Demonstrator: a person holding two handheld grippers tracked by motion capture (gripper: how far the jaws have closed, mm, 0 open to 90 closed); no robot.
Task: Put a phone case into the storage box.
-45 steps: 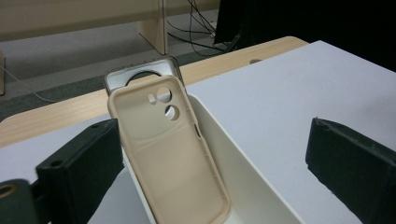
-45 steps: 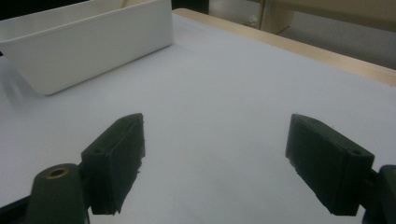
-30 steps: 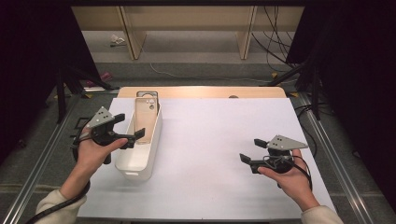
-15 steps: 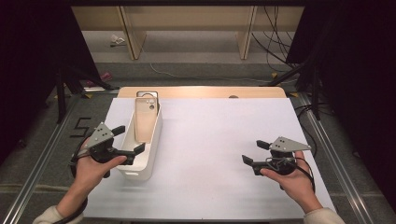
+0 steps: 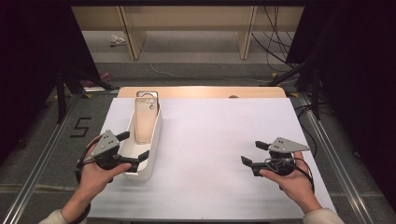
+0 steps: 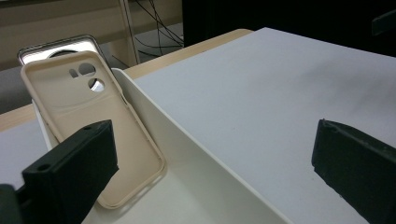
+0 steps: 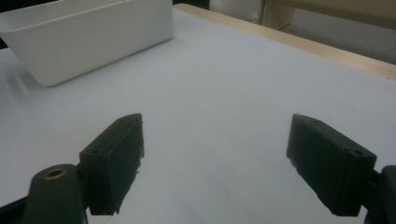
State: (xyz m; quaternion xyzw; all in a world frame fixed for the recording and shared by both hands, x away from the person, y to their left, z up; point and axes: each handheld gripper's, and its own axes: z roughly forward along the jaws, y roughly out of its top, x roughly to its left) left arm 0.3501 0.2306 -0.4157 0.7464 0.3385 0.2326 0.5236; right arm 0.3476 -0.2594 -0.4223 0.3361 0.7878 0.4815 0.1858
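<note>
White sheeting covers the wooden table (image 5: pixel 210 154), with shelving and cables in the dim room behind. Leaning upright in the white bin (image 5: pixel 152 154) is a beige phone case (image 5: pixel 144 122), camera cutouts uppermost. The left gripper (image 5: pixel 133 145) straddles the bin, jaws wide, holding nothing; the right gripper (image 5: pixel 252 153) likewise gapes empty.

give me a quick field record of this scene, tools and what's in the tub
left tool: open, jaws astride the near end of the white plastic tub
right tool: open, empty, over the white table sheet
tub contents: beige soft phone case leaning tilted on the far end, a phone behind it
</note>
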